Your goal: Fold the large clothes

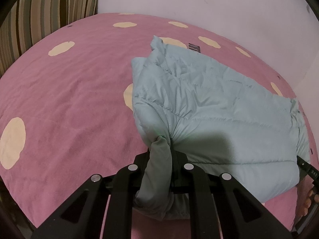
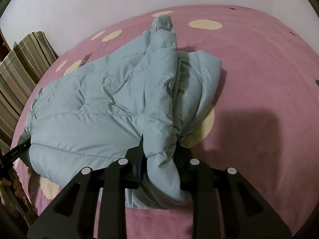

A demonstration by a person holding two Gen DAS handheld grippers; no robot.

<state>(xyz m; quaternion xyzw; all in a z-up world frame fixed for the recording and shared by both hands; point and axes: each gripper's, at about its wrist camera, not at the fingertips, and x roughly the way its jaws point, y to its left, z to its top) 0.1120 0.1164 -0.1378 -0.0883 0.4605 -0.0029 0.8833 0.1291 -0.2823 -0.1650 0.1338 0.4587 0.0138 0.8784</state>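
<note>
Jacket: a pale mint-blue quilted puffer jacket [image 1: 215, 107] lies on the bed in front of me, bunched and partly folded over itself, its padded panels creased and stitched across.
Where it sits: towards the right of my left-hand view and towards the left and middle of my right-hand view [image 2: 103, 103], with the near hem closest to me and a rumpled sleeve or collar end pointing away towards the wall.
Left gripper [image 1: 170, 155]: my two black fingers are pinched together on a gathered corner of the jacket; the fabric is squeezed into a narrow ridge between them and hangs down in a loose fold below.
Right gripper [image 2: 159, 153]: a thick fold of the jacket sits between my fingers. The left finger lies against the cloth, but the right one is hidden behind the fold, so I cannot tell whether the pads press on it.
Other tool seen: the black tip of my right gripper shows at the far right edge of the left-hand view, beside the jacket's hem.
Bed cover [image 1: 69, 103]: pink-mauve, soft-looking, with scattered cream spots, one half covered by the jacket.
Cushion [image 1: 45, 12]: striped in green, brown and cream, propped at the head of the bed against the wall.
Wall [image 2: 99, 4]: plain and pale.
</note>
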